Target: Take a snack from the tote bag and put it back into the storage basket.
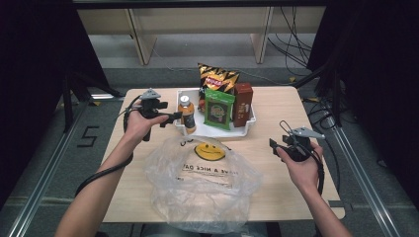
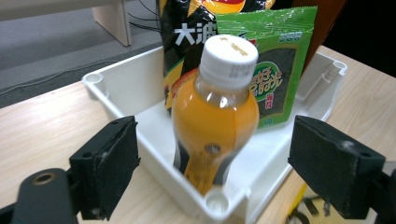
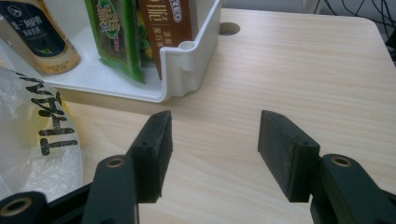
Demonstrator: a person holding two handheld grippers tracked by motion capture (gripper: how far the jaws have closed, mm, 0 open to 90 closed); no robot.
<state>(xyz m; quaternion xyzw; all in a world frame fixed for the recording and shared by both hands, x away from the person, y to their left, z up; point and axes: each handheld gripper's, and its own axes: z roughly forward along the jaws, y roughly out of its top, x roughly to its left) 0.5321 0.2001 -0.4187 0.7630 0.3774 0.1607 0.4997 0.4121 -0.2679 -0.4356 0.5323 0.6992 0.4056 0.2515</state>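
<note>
High view shows the table (image 1: 148,197), with a white tray (image 1: 249,122) at the middle of its far edge and a clear plastic bag (image 1: 197,190) lying open toward the near edge. In the tray stand a chip bag (image 1: 217,76) at the back, a brown box (image 1: 243,103) at the right end, a green packet (image 1: 218,109) in the middle and an orange bottle (image 1: 186,113) at the left end, against the near left corner.

The left gripper (image 1: 174,117) is level with the bottle, jaws spread wide, the bottle not yet touched. In the left gripper view the bottle (image 2: 215,116) stands upright between the two pads (image 2: 109,163), with a clear gap on both sides. The right gripper (image 1: 273,144) waits over bare table right of the bag, well apart from the tray, jaws apart on nothing.

The step looks like taking the bottle for the bag. To do it well:
- move in until the pads flank the body below the shoulder, not the white cap (image 2: 231,53);
- keep the lower jaw clear of the tray wall (image 2: 163,168);
- close squarely, since the round, smooth body could twist out;
- lift straight up before swinging toward the bag, so the green packet stays standing.
</note>
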